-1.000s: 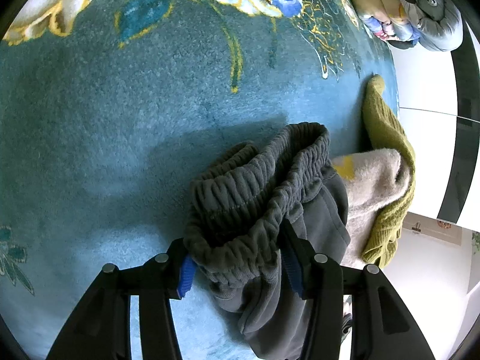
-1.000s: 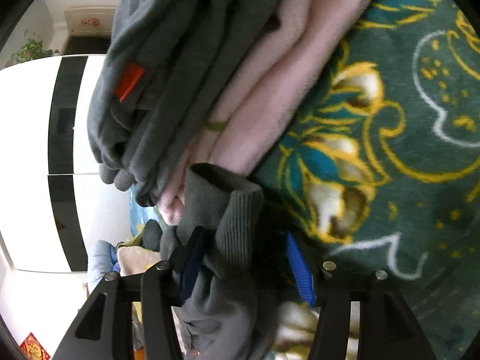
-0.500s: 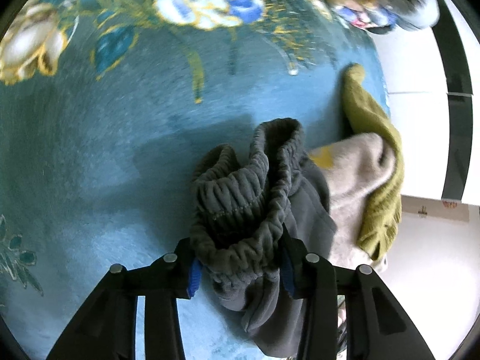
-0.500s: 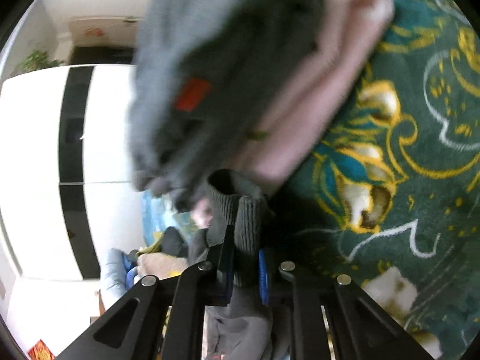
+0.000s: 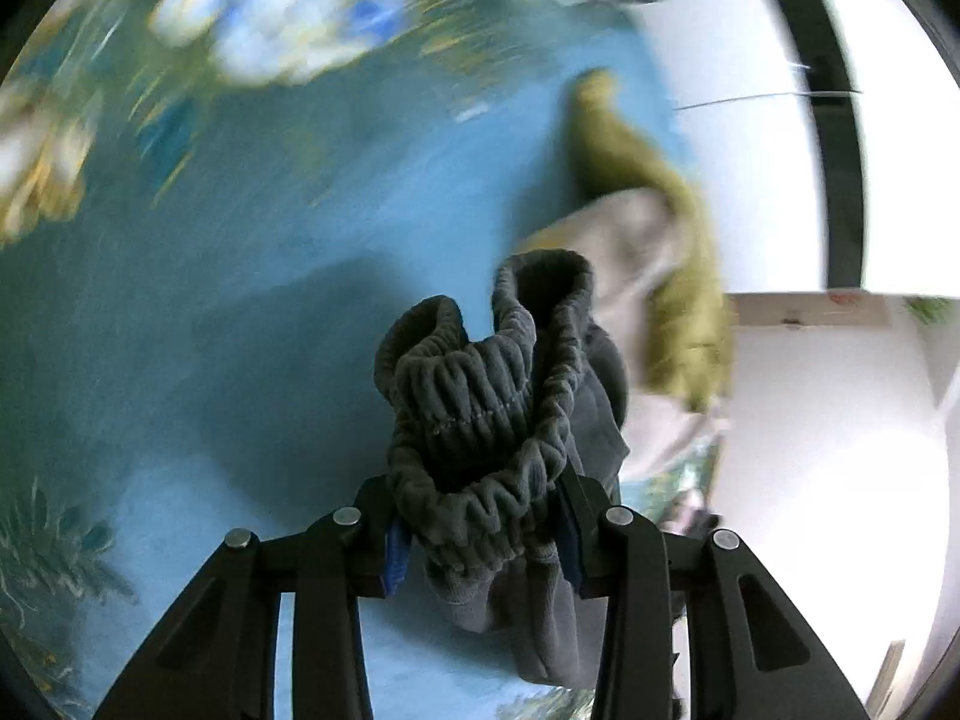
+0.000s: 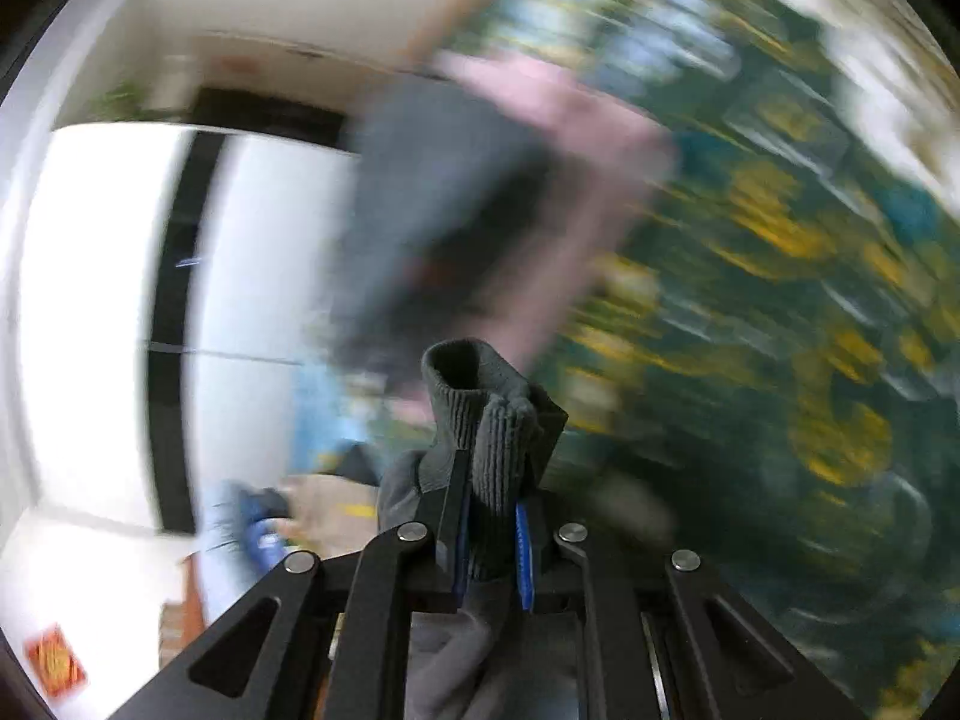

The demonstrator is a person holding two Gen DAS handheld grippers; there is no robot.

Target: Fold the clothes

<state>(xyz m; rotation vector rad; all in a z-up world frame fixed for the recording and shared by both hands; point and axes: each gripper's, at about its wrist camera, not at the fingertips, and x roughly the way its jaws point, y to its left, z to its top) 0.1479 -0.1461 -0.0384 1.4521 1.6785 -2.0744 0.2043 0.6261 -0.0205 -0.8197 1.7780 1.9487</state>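
My left gripper (image 5: 483, 546) is shut on the gathered elastic waistband of the dark grey sweatpants (image 5: 480, 414) and holds it up off the blue floral carpet (image 5: 210, 300). My right gripper (image 6: 489, 546) is shut on a ribbed grey cuff (image 6: 474, 402) of the same pants, lifted clear of the carpet (image 6: 780, 360). The rest of the pants hangs below both grippers, mostly hidden. Both views are blurred by motion.
A beige and olive-green pile of clothes (image 5: 654, 252) lies on the carpet right of the waistband. A folded grey and pink stack (image 6: 480, 198) lies ahead of the right gripper. White wardrobe doors with black strips (image 6: 180, 312) stand at the carpet's edge.
Both grippers closed fully on the pants and lifted them. The right gripper pulled away from the folded stack, and both views now streak with motion.
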